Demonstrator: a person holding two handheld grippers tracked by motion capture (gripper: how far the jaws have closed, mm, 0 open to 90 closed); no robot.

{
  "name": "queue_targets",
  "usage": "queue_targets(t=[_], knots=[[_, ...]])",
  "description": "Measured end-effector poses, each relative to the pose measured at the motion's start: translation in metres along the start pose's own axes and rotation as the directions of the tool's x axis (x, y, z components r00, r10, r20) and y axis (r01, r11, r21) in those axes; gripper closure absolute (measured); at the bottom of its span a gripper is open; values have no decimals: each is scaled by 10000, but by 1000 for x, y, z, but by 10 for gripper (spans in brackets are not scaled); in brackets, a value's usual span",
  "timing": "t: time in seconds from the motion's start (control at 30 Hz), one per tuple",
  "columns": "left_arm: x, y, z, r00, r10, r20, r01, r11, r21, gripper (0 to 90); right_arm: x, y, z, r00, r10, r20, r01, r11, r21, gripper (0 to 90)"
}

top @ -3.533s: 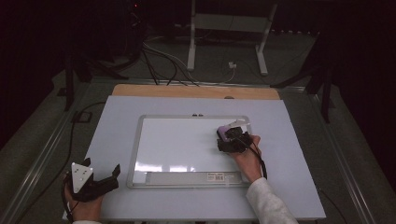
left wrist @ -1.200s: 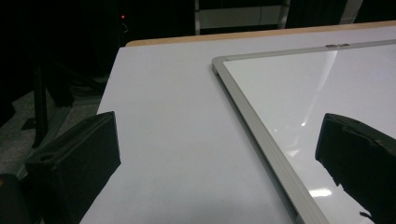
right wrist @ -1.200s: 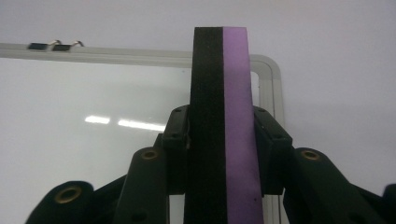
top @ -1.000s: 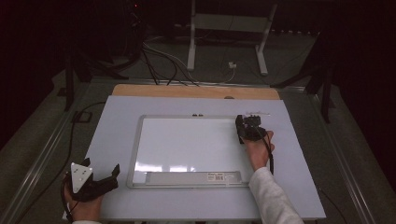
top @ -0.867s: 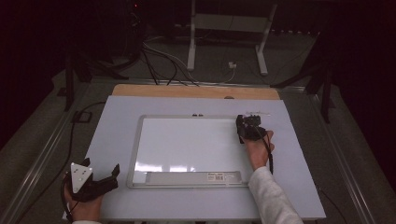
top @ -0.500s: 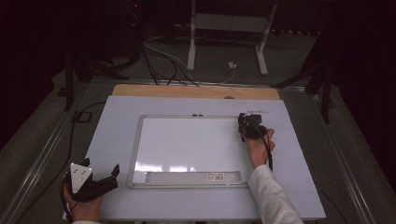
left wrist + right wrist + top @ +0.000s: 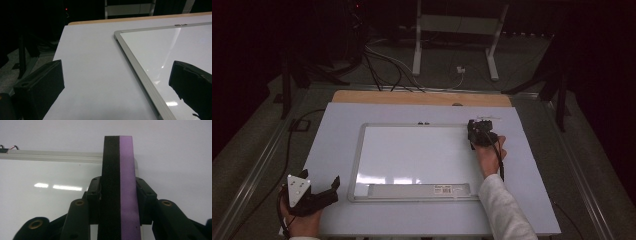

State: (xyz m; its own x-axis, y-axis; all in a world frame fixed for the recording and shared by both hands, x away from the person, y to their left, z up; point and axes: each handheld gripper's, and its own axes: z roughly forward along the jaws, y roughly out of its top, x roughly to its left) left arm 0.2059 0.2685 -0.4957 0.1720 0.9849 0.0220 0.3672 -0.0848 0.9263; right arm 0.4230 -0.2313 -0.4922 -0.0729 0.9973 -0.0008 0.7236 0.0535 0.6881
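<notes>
High view: one whiteboard [image 7: 412,160] lies flat on the bench [image 7: 532,200], its frame parallel to the bench edges. The right hand-held gripper [image 7: 479,134] sits at the board's far right corner, clamped on one eraser, which is too small to make out from here. The left hand-held gripper [image 7: 329,187] rests at the near left bench corner, well apart from the board, with nothing between it and the board.

Left gripper view: the left hand-held gripper [image 7: 115,87] stands wide and empty; the board's far left corner [image 7: 117,33] lies ahead.

Right gripper view: the right hand-held gripper [image 7: 118,192] grips the eraser [image 7: 118,182], one black layer and one purple, on edge and upright. The eraser covers the board's frame corner.
</notes>
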Motion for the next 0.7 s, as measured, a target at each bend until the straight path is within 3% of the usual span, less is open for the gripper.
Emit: queue_targets(t=[0.1, 0.23, 0.4, 0.53, 0.63, 0.7], knots=[[0, 0, 0, 10000, -7, 2, 7, 10000, -3, 7, -4, -1, 0, 9994, 140, -318, -143, 9998, -111, 603], [0, 0, 1, 10000, 24, 4, -24, 10000, 40, 7, -10, -2, -5, 9942, 672, -841, -706, 9968, -374, 467], [0, 0, 0, 10000, 39, -2, -39, 10000, 22, 7, -11, 1, -22, 9838, 759, -1625, -942, 9897, -1081, 295], [-1, 0, 0, 10000, 44, 3, -44, 10000, 20, 7, -9, 2, -37, 9718, 152, -2354, -551, 9849, -1640, 194], [-1, 0, 0, 10000, 14, 14, -14, 10000, -13, 7, -8, 1, -46, 9670, -601, -2478, 61, 9770, -2132, 151], [-1, 0, 0, 10000, 10, 34, -10, 10000, -25, 7, -8, -1, -53, 9628, -846, -2567, 273, 9754, -2189, 148]])
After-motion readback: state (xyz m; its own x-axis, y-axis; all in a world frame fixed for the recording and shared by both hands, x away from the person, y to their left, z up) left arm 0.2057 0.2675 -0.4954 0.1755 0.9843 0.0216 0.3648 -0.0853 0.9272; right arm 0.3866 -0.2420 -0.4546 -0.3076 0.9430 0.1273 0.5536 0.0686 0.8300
